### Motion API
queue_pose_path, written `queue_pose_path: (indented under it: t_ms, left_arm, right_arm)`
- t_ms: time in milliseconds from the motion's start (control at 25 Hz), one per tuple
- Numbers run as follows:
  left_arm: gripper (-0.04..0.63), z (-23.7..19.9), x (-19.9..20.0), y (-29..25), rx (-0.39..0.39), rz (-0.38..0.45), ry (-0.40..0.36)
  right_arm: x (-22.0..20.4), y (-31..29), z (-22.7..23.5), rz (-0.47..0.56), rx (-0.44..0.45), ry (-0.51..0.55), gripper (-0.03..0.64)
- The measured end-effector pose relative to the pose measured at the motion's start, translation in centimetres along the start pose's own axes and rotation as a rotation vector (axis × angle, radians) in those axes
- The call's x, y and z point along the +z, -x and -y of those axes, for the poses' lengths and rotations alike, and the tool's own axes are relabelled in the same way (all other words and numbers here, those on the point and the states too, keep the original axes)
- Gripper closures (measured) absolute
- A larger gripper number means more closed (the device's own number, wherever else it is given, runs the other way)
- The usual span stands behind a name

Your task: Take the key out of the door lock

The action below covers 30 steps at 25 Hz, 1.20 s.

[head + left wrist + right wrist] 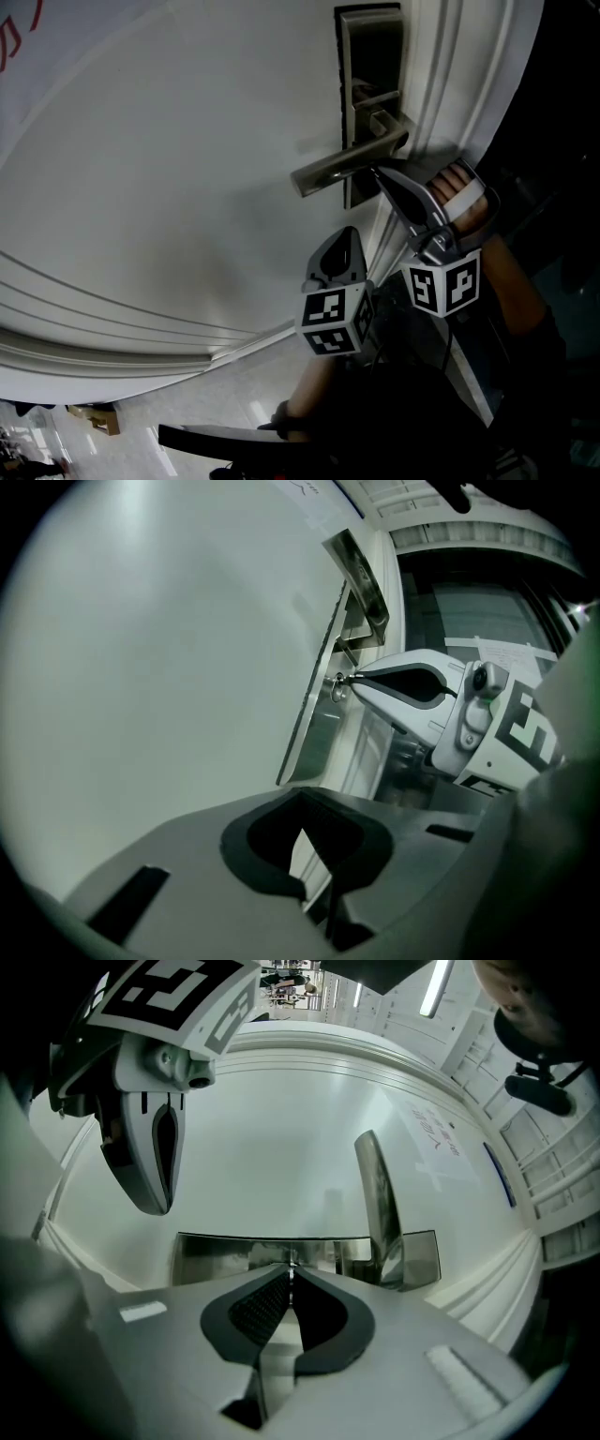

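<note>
So the key [337, 687] is in the lock on the metal plate [368, 56], just beside the lever handle [342, 164] of the white door [169, 187]. The right gripper [378, 172] has its fingers closed right at that spot. Looks like they're pinching the key, though it's tiny and hard to be sure. The left gripper [348, 234] hangs just below, fingers pressed together with nothing between them.
</note>
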<state>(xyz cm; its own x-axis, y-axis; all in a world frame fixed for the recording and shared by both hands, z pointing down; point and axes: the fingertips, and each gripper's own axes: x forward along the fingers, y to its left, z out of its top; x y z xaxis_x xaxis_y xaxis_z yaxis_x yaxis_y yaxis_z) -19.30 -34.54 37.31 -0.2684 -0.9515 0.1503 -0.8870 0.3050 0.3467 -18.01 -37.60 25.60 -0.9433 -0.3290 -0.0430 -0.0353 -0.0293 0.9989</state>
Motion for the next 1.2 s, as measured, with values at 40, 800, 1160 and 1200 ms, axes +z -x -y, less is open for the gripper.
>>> queue_pose_path:
  t_ms: [40,800,1160,1200]
  left_arm:
    - [0.595,-0.01,0.0,-0.01,0.0,0.001,0.0]
    - [0.595,-0.08,0.44,-0.08,0.011,0.009,-0.008]
    - [0.595,-0.1,0.31,-0.12,0.009,0.008,-0.008]
    - [0.595,-0.1,0.24,-0.13,0.008,0.007,-0.006]
  right_arm:
    - [-0.01,0.01,-0.02,0.0,-0.002,0.015,0.604]
    - [-0.04,0.02,-0.01,0.005,0.001,0.012,0.606]
    - [-0.03,0.07,0.0,0.006,0.0,0.018,0.606]
    - [-0.02,0.07,-0.02,0.007,0.001,0.025,0.606]
